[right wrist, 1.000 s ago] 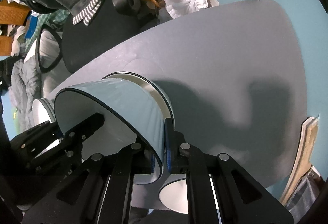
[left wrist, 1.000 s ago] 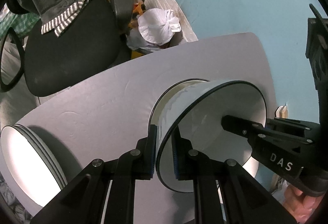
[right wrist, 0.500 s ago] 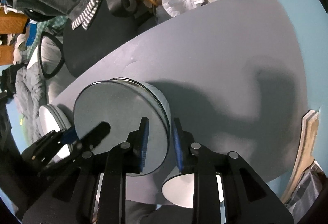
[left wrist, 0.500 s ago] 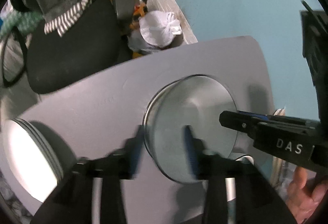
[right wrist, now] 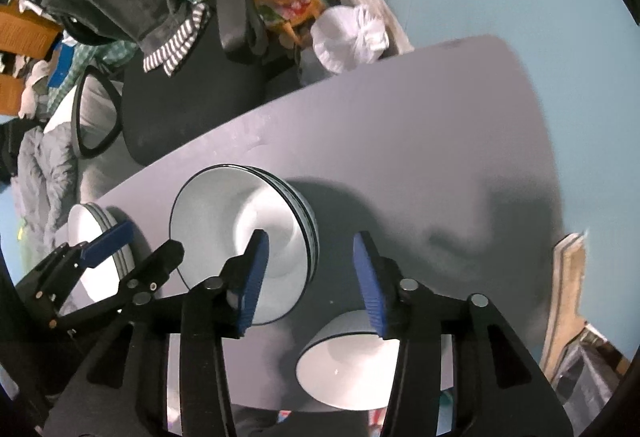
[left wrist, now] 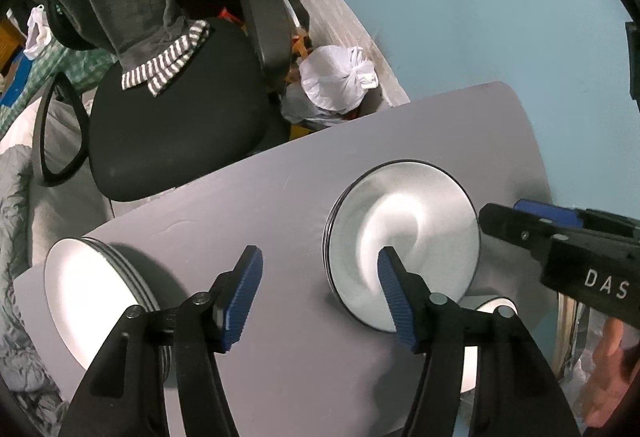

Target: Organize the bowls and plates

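A stack of white bowls with dark rims (left wrist: pixel 404 233) (right wrist: pixel 240 237) stands on the grey table (left wrist: pixel 280 197) (right wrist: pixel 420 157). My left gripper (left wrist: pixel 320 293) is open and empty just in front of the stack; it also shows in the right wrist view (right wrist: pixel 136 241). My right gripper (right wrist: pixel 310 277) is open and empty, at the stack's right side; it also shows in the left wrist view (left wrist: pixel 520 221). A stack of white plates (left wrist: pixel 92 297) (right wrist: pixel 96 245) sits at the table's left. One more white bowl (right wrist: pixel 352 361) (left wrist: pixel 484 349) stands near the front edge.
A black office chair (left wrist: pixel 176 117) with clothes draped on it stands behind the table. A tied white bag (left wrist: pixel 340 81) and clutter lie on the floor by the light blue wall (left wrist: pixel 480 17). A board (right wrist: pixel 568 285) leans at the table's right end.
Both grippers held a bowl tilted over the stack; the bowl now rests nested on the stack. Both grippers have let go, opened and drawn back.
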Demonstrator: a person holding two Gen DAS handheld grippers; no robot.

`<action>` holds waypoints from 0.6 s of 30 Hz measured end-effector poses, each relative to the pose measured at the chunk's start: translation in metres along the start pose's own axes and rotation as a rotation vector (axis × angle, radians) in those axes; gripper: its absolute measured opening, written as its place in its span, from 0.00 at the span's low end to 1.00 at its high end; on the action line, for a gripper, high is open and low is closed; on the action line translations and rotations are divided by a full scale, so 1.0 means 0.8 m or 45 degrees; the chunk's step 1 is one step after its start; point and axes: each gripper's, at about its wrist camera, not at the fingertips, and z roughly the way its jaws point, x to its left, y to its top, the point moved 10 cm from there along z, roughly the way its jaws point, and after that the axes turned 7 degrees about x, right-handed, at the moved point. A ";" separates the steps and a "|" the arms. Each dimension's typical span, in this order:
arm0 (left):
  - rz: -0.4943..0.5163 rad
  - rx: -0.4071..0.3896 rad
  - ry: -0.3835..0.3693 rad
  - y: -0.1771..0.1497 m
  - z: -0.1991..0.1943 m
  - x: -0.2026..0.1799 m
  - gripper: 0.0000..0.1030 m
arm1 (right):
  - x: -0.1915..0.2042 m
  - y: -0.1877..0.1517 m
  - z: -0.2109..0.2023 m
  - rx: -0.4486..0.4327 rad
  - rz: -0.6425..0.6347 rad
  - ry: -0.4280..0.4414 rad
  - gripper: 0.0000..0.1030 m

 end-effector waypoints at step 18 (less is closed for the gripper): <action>0.011 -0.129 -0.107 -0.055 -0.072 -0.013 0.72 | 0.016 -0.035 -0.068 -0.165 -0.110 -0.039 0.55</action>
